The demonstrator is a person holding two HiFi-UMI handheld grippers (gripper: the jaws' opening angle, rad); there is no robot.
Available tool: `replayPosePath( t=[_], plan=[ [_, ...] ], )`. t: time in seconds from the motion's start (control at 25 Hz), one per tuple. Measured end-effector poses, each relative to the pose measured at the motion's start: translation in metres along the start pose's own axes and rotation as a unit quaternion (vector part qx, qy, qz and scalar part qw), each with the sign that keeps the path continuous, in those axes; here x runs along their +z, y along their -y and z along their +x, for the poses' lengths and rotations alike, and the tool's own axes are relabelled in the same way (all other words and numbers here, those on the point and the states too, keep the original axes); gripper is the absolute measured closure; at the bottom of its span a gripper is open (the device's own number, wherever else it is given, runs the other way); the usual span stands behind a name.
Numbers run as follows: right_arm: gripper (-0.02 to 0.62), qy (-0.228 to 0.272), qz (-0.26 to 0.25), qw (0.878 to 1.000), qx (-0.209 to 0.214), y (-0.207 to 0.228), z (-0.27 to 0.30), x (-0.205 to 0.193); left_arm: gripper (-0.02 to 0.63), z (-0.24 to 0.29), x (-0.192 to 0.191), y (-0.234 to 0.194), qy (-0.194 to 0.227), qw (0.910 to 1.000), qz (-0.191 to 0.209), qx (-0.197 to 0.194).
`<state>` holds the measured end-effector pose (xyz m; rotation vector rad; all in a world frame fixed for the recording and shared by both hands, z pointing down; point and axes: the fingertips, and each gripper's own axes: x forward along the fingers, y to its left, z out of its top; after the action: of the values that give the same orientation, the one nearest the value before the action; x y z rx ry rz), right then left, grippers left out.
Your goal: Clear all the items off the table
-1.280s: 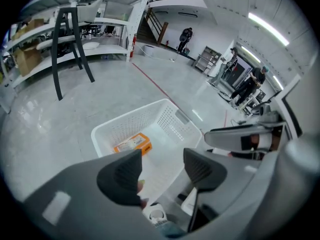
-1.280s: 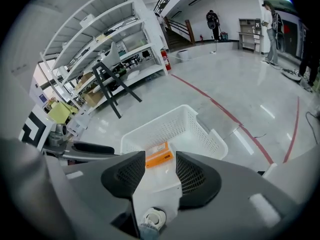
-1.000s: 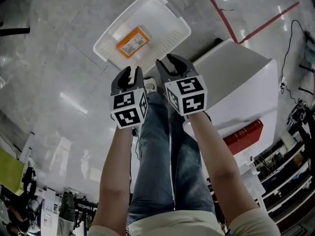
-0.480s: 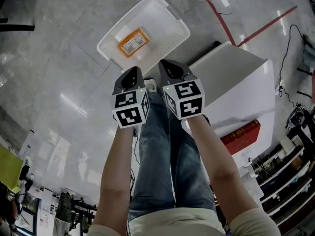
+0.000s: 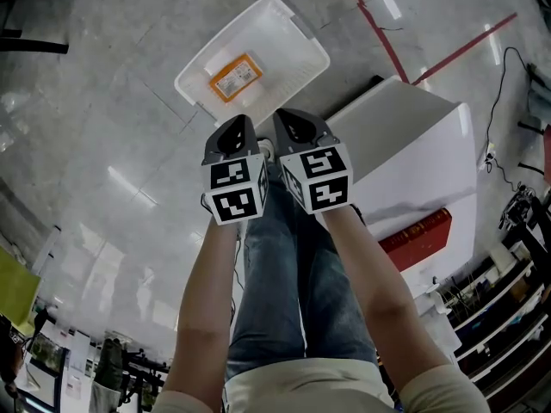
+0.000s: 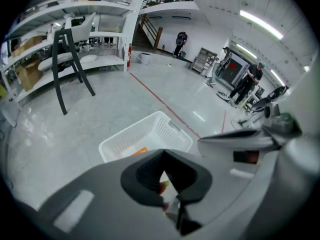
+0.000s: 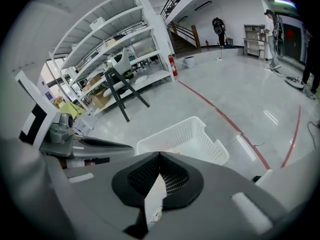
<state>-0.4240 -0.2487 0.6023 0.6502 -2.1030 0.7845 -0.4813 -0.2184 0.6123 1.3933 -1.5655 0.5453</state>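
A white plastic basket [image 5: 254,58] stands on the grey floor ahead of my legs, with an orange packet [image 5: 235,77] lying in it. My left gripper [image 5: 232,132] and right gripper [image 5: 295,126] hang side by side above the basket's near edge, both shut with nothing between the jaws. In the left gripper view the basket [image 6: 145,136] shows past the closed left gripper [image 6: 162,153]. The right gripper view shows the basket [image 7: 185,136] beyond the closed right gripper [image 7: 160,155]. The white table [image 5: 422,136] stands to the right.
A red box [image 5: 419,237] sits low beside the table's near end. Red tape lines [image 5: 379,33] cross the floor behind the basket. A black chair [image 6: 70,59] and white shelving [image 6: 60,39] stand at the far left. People [image 6: 250,81] stand far back.
Both grippers' jaws stood open a second ago and are now shut and empty. Both grippers have risen a little above the basket.
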Motion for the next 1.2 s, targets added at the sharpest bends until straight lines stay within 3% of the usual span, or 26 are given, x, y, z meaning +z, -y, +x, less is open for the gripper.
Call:
replayPosePath(
  t=[0.6,1.2],
  plan=[
    [0.597,0.025,0.008,1.0,-0.006,0.0,-0.037,0.006,0.598,-0.026,0.004,0.025,0.011,0.9998,0.003,-0.014],
    [0.597,0.051,0.027,0.998,-0.028,0.023,-0.1,-0.015,0.598,-0.051,-0.008,0.099,0.012,0.9972,0.051,-0.054]
  ],
)
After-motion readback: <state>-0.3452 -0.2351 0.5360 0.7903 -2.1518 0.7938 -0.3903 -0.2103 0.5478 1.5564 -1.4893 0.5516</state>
